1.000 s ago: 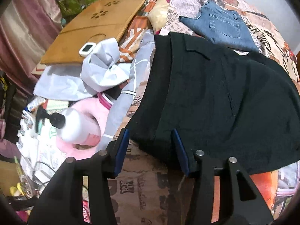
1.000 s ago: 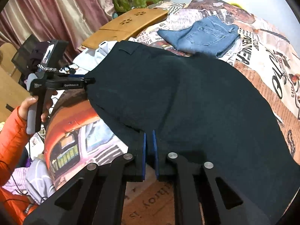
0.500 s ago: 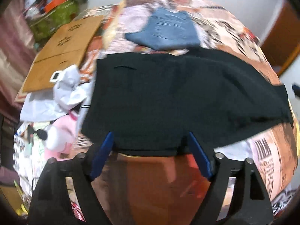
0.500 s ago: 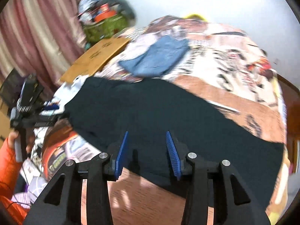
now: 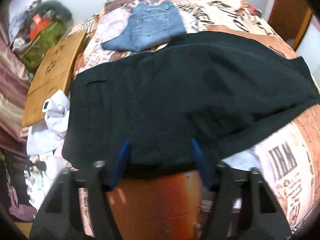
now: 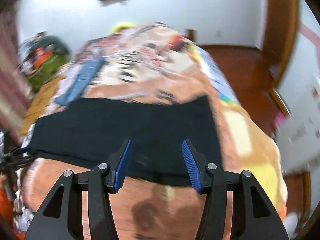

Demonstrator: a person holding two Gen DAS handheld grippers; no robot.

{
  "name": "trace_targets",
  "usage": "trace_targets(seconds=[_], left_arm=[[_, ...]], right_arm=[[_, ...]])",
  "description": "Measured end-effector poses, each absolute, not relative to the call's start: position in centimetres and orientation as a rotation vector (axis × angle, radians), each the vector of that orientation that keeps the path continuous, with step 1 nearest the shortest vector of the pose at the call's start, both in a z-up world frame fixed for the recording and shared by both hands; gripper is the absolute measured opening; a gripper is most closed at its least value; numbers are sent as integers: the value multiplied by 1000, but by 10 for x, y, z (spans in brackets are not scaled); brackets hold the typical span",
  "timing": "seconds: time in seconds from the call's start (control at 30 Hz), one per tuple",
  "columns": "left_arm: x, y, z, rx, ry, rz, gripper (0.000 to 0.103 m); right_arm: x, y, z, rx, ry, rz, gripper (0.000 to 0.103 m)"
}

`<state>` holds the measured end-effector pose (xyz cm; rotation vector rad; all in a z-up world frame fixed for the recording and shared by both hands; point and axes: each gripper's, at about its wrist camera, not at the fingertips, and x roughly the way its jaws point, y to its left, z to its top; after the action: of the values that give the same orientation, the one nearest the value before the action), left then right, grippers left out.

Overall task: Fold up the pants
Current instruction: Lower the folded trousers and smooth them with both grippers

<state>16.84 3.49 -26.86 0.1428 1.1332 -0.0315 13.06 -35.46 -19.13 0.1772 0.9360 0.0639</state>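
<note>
Across the bed [image 5: 284, 160] lie the black pants [image 5: 180, 92] flat — my left tool [image 5: 160, 160] and right tool [image 6: 156, 160] both gape wide, empty.

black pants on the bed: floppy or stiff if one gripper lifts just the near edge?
Probably floppy: the black pants drape flat over the bedspread with soft ripples. The far end would likely drag. Both the left gripper and right gripper are open.

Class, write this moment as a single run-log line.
left gripper: open | right gripper: open | black pants: spread flat on bedspread, unheld | step: regrasp next
</note>
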Motion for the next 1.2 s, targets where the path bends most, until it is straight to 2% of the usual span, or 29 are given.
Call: trace_targets(seconds=[0.07, 0.2, 0.4, 0.6, 0.77, 0.83, 0.9, 1.1, 1.2], left_arm=[[169, 30, -268, 145, 1134, -53, 29], [167, 29, -262, 154, 1117, -8, 15], [160, 51, -241, 56, 1082, -7, 13], [162, 38, -267, 102, 1157, -30, 13], [160, 27, -274, 168, 1145, -7, 13], [159, 26, -274, 179, 1141, -5, 13], [158, 29, -274, 169, 1139, -6, 13], [158, 33, -273, 146, 1138, -13, 13], [159, 31, -274, 160, 1135, -3, 13]], right_arm=[[127, -374, -203, 224, 959, 20, 48], [126, -399, -219, 312, 982, -12, 48], [128, -404, -235, 330, 1008, -1, 48], [129, -407, -254, 379, 1022, 4, 48], [131, -412, -257, 422, 995, -3, 48], [133, -409, -257, 399, 995, -25, 31], [133, -410, -258, 392, 992, -43, 20], [119, -415, -252, 420, 1015, -69, 20], [112, -417, -255, 469, 1020, -48, 25]])
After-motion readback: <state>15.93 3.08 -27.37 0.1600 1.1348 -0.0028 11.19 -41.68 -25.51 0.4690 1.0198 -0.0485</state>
